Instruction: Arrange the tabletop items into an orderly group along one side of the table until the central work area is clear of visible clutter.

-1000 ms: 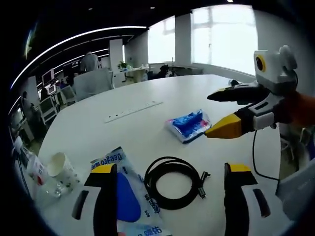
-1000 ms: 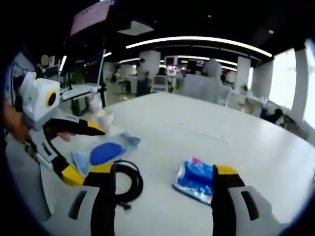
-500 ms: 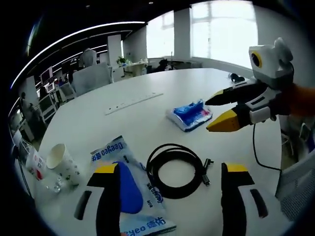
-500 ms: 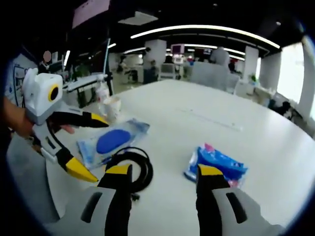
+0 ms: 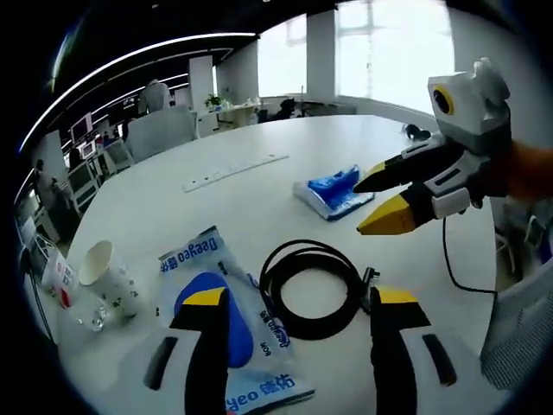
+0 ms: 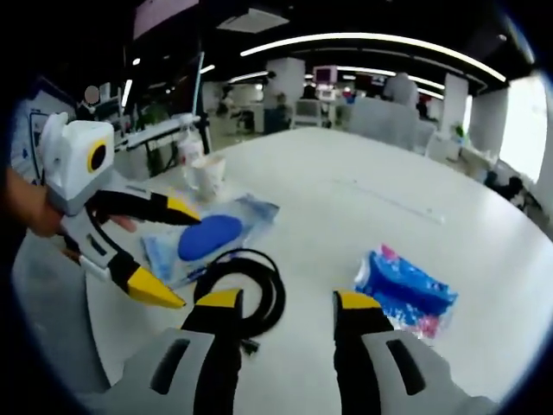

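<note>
A coiled black cable [image 5: 311, 285] lies on the white table [image 5: 259, 207], just beyond my left gripper [image 5: 301, 298], which is open with nothing between its jaws. A blue-and-clear Deeyeo pouch [image 5: 232, 333] lies under its left jaw. Farther out is a blue wipes pack [image 5: 333, 192]. My right gripper [image 5: 366, 207] hovers open beside that pack. In the right gripper view, my right gripper [image 6: 288, 301] is open but narrow, with the cable [image 6: 259, 272] at its left jaw and the blue pack [image 6: 406, 290] to its right. The left gripper [image 6: 183, 258] hangs open over the pouch [image 6: 207, 238].
A paper cup [image 5: 108, 277] and a small bottle [image 5: 56, 281] stand near the table's edge, seen again as the cup [image 6: 207, 173] and bottle [image 6: 186, 143]. A white power strip [image 5: 233, 171] lies farther along. Office chairs and desks surround the table.
My right gripper's jaws have drawn closer together, and its view has swung from the blue pack toward the cable. The left jaws narrowed slightly. The items lie where they were.
</note>
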A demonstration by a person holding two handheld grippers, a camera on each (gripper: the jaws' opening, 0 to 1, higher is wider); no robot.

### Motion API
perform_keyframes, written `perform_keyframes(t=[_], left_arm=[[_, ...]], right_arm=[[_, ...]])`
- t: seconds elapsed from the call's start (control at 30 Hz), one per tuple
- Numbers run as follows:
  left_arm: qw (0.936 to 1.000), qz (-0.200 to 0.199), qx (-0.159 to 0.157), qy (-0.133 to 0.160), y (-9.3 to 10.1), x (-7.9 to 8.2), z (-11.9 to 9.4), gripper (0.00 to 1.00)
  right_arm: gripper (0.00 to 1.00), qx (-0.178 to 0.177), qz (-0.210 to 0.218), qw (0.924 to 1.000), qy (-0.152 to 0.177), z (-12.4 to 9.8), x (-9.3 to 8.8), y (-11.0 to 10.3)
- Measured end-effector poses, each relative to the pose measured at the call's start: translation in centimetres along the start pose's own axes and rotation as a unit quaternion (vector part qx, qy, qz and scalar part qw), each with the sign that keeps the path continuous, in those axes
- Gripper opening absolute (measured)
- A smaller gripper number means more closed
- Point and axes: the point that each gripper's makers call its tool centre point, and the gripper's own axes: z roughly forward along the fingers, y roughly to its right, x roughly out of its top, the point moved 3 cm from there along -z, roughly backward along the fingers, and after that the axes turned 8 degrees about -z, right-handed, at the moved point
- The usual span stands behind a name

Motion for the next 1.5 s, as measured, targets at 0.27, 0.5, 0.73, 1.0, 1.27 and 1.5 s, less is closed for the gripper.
perform_keyframes(t=[0.27, 0.5, 0.73, 1.0, 1.27, 1.5], left_arm=[[1.0000, -0.002, -0.001, -0.008, -0.3, -0.4, 0.3, 0.55], [0.9998, -0.004, -0.005, -0.018, -0.3, -1.0, 0.4, 0.49], [0.9996, -0.006, -0.007, -0.026, -0.3, -1.6, 0.7, 0.44], [0.9992, 0.003, -0.010, -0.039, -0.5, -1.8, 1.7, 0.41], [0.9990, -0.002, -0.008, -0.044, -0.5, -1.7, 2.6, 0.40], [0.9978, -0.003, 0.005, -0.066, -1.0, -2.8, 3.0, 0.35]], right_arm=[[0.29, 0.025, 0.000, 0.9994, -0.023, 1.1, -1.3, -1.3], [0.23, 0.036, 0.004, 0.9987, -0.035, 1.8, -2.0, -1.9], [0.18, 0.041, 0.014, 0.9982, -0.040, 2.3, -2.6, -2.0], [0.15, 0.046, 0.020, 0.9975, -0.049, 2.9, -3.1, -2.0], [0.15, 0.050, 0.030, 0.9971, -0.048, 3.5, -3.1, -2.1], [0.16, 0.053, 0.037, 0.9965, -0.052, 4.0, -3.6, -2.3]])
